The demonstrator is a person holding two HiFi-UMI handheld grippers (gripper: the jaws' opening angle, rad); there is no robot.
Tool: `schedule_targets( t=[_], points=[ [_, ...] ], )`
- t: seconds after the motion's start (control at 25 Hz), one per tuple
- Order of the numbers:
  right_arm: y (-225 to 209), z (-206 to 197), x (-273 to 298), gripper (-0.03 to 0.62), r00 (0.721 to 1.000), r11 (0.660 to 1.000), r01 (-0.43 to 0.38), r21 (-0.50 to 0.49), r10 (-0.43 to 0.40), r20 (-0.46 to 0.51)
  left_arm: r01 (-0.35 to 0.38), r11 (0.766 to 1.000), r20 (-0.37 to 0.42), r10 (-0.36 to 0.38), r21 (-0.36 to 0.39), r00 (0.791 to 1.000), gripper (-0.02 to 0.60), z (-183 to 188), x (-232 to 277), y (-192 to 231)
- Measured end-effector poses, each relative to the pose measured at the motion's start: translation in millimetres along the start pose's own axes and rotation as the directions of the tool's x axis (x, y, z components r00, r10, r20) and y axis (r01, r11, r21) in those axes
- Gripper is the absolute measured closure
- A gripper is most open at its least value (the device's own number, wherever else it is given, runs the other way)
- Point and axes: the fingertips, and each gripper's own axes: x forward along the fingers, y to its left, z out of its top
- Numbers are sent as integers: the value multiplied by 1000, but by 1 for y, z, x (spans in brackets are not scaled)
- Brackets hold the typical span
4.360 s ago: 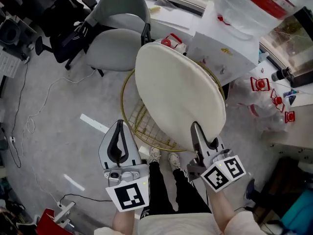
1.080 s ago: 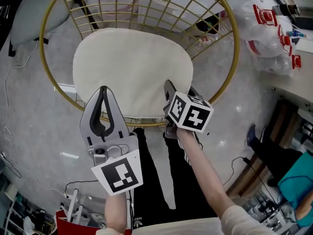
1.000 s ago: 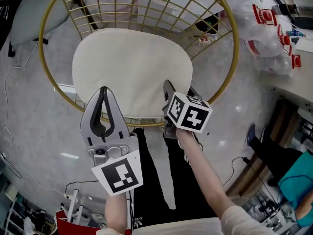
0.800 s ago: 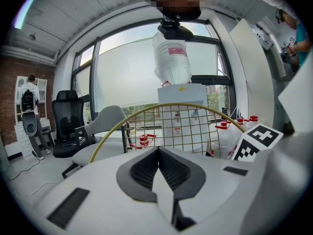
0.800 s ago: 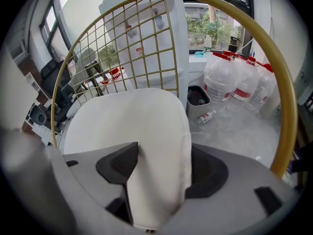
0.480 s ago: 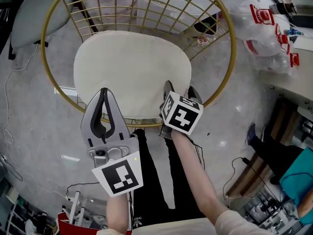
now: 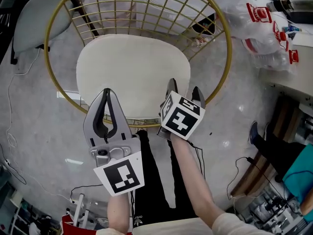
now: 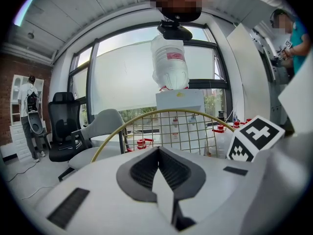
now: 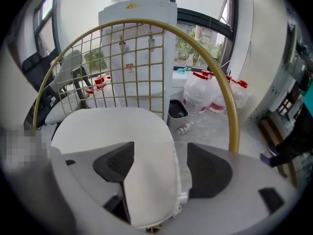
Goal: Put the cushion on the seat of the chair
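Cushion's down. One cream cushion (image 7: 133, 75) is laid flat on the seat of the one gold wire chair (image 7: 222, 43). It's tucked inside the round rim, with the wire grid back seen behind it.

The right gripper (image 7: 184, 87) is held just above the cushion's near right corner and tipped down at it. Its jaws have just been opening and are now spread wide. In the right gripper view that corner is seen in the gap between them, but it isn't pinched. The pads are kept off the fabric, so nothing is gripped.

The left gripper (image 7: 106, 93) is held over the cushion's near left edge and pointed closer to level. Its jaws are pressed together tip to tip, and nothing is caught between them.

Headcount, for what it's worth:
- Two grippers, one cushion and one wire chair are counted.
- One grey office chair (image 7: 34, 18) is parked off to the left of the wire chair.
- One black office chair (image 8: 63, 126) is seen beside the grey one in the left gripper view.
- One water dispenser (image 8: 180, 106) is stood behind the wire chair, with one upturned bottle (image 8: 169, 62) mounted on top.
- At least three water jugs (image 9: 200, 99) with red caps can be made out on the floor to the right. The pile is too jumbled for a firm count.
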Motion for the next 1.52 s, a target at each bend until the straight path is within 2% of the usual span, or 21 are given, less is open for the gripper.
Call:
schedule_targets(
  t=[0.16,0.32,0.44,0.56,0.72,0.92,1.04,1.12,1.24,1.32,1.4,1.52],
  points=[
    [-7,22,-14,270,999,1000,5,25,-6,42,4,1000,10,-4,17,1000,569,6,4,1],
    [-12,33,-42,270,999,998,-14,61,11,41,-18,1000,9,18,-25,1000,569,22,-4,1],
    [2,57,-68,272,992,990,-108,88,100,82,-30,998,57,33,-52,998,569,51,-11,6],
    [25,113,-98,272,958,976,-212,57,196,211,-42,998,132,49,-56,990,568,88,-9,11],
    [44,180,-149,273,902,967,-254,-6,239,360,-58,993,184,76,-100,980,568,135,-14,19],
    [61,241,-223,274,819,944,-326,-46,307,484,-75,990,279,105,-117,955,568,210,-32,30],
    [74,274,-278,275,742,914,-397,-85,374,556,-75,992,323,106,-106,940,568,258,-46,35],
    [85,296,-322,274,666,884,-445,-144,434,607,-81,991,363,115,-106,925,568,293,-57,41],
    [96,326,-396,275,521,840,-486,-241,500,692,-94,990,432,130,-104,892,568,349,-81,47],
    [98,342,-446,275,415,824,-478,-305,518,748,-83,992,482,118,-94,868,568,385,-102,46],
    [100,353,-493,275,316,808,-460,-367,536,783,-71,994,538,104,-83,836,568,420,-124,43],
    [103,361,-550,275,194,760,-489,-428,573,796,-74,995,619,100,-68,779,568,463,-163,41]
  ],
)
